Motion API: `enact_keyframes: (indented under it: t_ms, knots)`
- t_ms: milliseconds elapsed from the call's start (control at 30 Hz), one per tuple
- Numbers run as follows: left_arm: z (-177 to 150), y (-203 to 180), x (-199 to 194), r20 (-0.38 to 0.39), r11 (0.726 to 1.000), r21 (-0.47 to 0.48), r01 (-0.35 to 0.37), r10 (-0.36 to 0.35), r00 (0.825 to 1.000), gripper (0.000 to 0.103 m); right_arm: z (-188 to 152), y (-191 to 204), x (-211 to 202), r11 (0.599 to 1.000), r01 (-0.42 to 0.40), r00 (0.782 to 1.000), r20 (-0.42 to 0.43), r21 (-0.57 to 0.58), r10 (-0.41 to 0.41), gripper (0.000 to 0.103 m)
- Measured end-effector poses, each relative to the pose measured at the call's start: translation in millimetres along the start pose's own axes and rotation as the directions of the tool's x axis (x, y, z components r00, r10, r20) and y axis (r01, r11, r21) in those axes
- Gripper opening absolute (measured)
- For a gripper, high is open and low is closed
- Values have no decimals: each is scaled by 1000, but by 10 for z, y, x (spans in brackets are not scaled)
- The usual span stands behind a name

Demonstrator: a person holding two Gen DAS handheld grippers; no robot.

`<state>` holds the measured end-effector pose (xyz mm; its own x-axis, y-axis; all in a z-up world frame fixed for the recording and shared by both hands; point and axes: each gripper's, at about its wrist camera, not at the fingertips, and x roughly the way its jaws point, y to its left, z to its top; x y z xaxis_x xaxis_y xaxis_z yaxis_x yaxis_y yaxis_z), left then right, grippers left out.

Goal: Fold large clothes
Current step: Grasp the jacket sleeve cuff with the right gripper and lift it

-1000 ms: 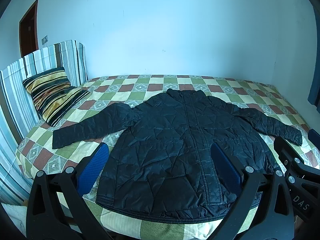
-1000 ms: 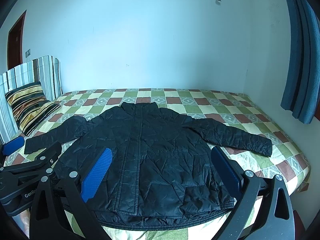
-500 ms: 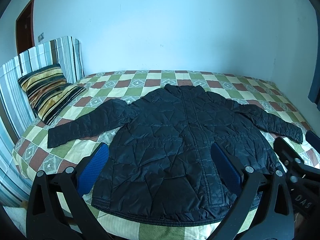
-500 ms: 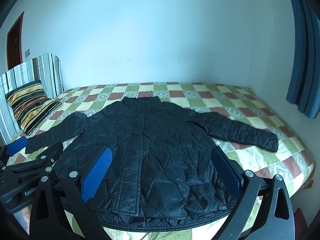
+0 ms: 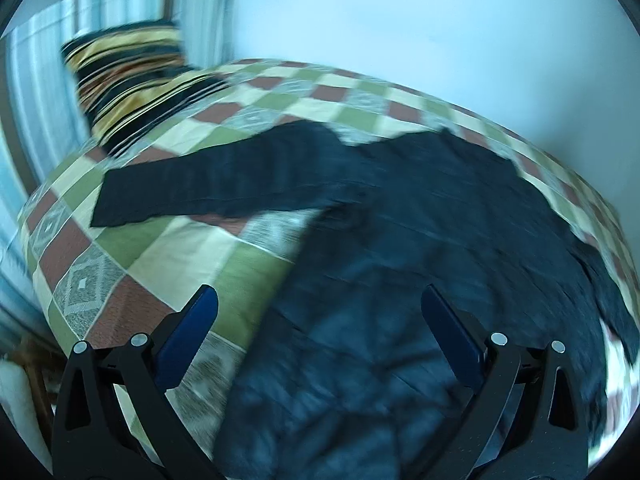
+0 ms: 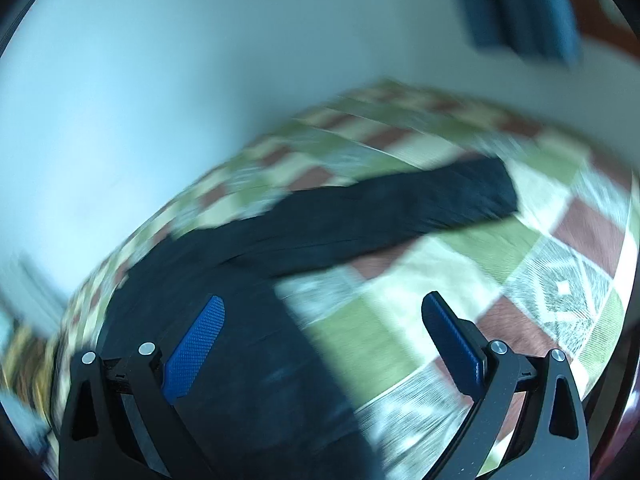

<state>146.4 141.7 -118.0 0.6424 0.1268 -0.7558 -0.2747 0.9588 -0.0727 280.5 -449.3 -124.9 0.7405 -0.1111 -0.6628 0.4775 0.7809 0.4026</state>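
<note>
Black quilted fabric fills most of both views: a jacket point(image 5: 420, 248) lies spread flat on a bed point(image 5: 168, 264) covered with a checked spread of green, cream and brick-red squares; both pictures are smeared by motion, so fine detail is lost. In the left wrist view the left claw point(image 5: 320, 340) stands with its blue pads wide apart and nothing between them; the jacket's body lies directly ahead of and beneath it, reaching under the right-hand finger, while bare spread shows under the left-hand finger; one sleeve point(image 5: 208, 184) stretches away ahead and to the left, flat on the spread; further ahead on the left a striped pillow point(image 5: 132, 80) leans against a striped headboard point(image 5: 36, 92). In the right wrist view the right claw point(image 6: 324, 340) is likewise spread wide and holds nothing; the jacket's body point(image 6: 224, 344) lies under its left-hand finger, bare spread under its right-hand one; the other sleeve point(image 6: 384, 216) runs ahead and off to the right; a blue curtain point(image 6: 516, 4) hangs far ahead on the right, against a pale wall point(image 6: 140, 80).
</note>
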Motion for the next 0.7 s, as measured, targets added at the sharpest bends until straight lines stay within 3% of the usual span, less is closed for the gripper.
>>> enact_keyframes:
  t_ms: [67, 100, 133, 167, 300, 567, 700]
  knots:
    - [36, 129, 156, -8, 998, -31, -49, 49, 999, 101, 182, -438, 266, 994, 59, 998, -23, 92, -57, 95]
    - [49, 202, 249, -22, 996, -51, -68, 67, 998, 101, 245, -619, 367, 988, 86, 996, -31, 125, -83, 84]
    - [57, 246, 310, -32, 995, -64, -78, 76, 997, 101, 282, -739, 443, 984, 107, 994, -38, 145, -103, 66]
    - [65, 319, 403, -48, 992, -85, -93, 89, 995, 101, 323, -859, 526, 976, 135, 990, -51, 172, -128, 60]
    - [81, 449, 603, -85, 983, -115, -144, 135, 987, 101, 419, -1306, 728, 942, 119, 992, -68, 313, -103, 59]
    - [95, 481, 793, -118, 969, -109, -221, 208, 971, 101, 479, -1839, 1024, 854, 47, 999, -30, 517, -36, 63]
    - [75, 433, 843, -126, 966, -86, -243, 232, 965, 101, 577, -1851, 1113, 864, 21, 999, 15, 503, -33, 68]
